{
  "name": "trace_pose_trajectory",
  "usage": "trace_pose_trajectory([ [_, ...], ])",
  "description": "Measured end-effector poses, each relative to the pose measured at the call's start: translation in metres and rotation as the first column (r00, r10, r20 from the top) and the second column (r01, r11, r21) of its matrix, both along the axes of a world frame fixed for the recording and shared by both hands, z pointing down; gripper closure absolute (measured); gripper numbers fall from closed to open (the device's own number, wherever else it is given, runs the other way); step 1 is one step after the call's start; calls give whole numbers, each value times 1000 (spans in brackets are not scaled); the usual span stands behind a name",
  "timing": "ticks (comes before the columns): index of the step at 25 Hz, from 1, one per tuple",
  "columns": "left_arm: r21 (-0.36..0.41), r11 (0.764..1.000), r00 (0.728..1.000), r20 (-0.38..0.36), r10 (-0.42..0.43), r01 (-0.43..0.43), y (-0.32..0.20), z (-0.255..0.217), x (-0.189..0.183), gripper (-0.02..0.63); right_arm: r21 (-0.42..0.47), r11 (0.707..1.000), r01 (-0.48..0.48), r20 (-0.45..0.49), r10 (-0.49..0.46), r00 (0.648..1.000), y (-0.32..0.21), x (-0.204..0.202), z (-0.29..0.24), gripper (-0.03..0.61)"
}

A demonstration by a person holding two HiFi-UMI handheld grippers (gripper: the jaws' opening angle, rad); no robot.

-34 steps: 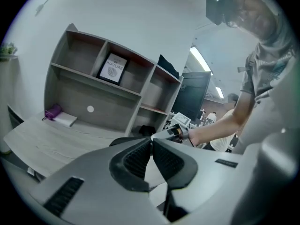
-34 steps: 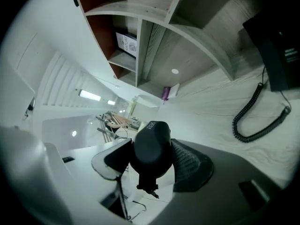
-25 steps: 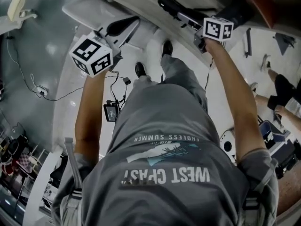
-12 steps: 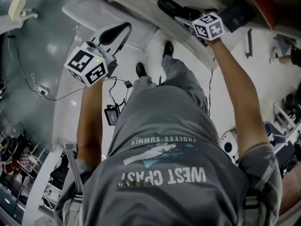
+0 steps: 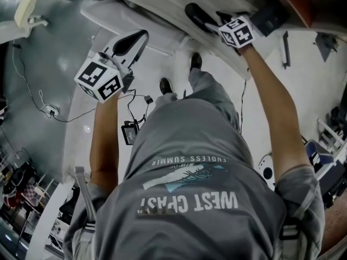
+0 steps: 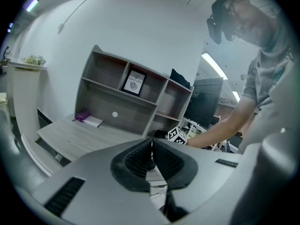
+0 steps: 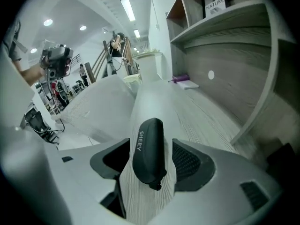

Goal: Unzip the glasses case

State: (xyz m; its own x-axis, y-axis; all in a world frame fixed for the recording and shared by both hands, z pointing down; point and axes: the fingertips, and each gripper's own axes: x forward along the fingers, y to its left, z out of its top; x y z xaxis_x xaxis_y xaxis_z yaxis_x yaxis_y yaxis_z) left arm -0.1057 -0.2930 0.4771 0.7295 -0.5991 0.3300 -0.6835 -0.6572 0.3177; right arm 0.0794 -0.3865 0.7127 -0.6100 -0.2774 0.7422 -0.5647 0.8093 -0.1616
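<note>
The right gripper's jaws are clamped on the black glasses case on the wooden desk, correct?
Not clamped. In the right gripper view the right gripper has its jaws apart, having just opened wider. The black glasses case lies on the wooden desk between them, with neither jaw pressing it.

- The glasses case (image 7: 149,149) lies on the desk (image 7: 206,121) between the jaws of the right gripper (image 7: 151,157), which have just been opening. It touches neither pad.
- Ahead of that gripper, farther along the desk, lies a notebook (image 7: 185,84).
- To its right stands the shelf unit (image 7: 234,55), with a card (image 7: 214,1) in an upper compartment.
- The left gripper (image 6: 151,156) faces the desk, with the right gripper just beyond its jaws.
</note>
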Motion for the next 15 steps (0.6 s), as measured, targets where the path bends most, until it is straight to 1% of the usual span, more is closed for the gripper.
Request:
trace_pose_trajectory([
  [3,27,1000,1000,-3,1,-1,5,-2,-13,610,37,998,-48,56,46,997,0,-10,-21,294],
  [5,53,999,1000,-9,4,-4,12,-21,-13,610,77,993,-90,112,81,990,6,-11,-63,313],
  [7,83,997,1000,-17,7,-5,21,-43,-13,611,123,983,-135,175,113,978,15,-11,-112,348],
  [11,139,990,999,-32,9,-5,41,-73,-19,611,212,957,-200,303,131,944,48,-24,-207,473],
  [12,152,988,999,-35,11,-5,45,-80,-20,611,235,948,-214,332,129,934,58,-28,-231,498],
  [14,181,983,999,-42,14,-7,52,-94,-23,611,292,923,-249,387,125,914,78,-35,-279,571],
  [15,197,980,999,-45,16,-7,56,-99,-25,611,322,908,-268,412,121,903,89,-38,-302,571],
])
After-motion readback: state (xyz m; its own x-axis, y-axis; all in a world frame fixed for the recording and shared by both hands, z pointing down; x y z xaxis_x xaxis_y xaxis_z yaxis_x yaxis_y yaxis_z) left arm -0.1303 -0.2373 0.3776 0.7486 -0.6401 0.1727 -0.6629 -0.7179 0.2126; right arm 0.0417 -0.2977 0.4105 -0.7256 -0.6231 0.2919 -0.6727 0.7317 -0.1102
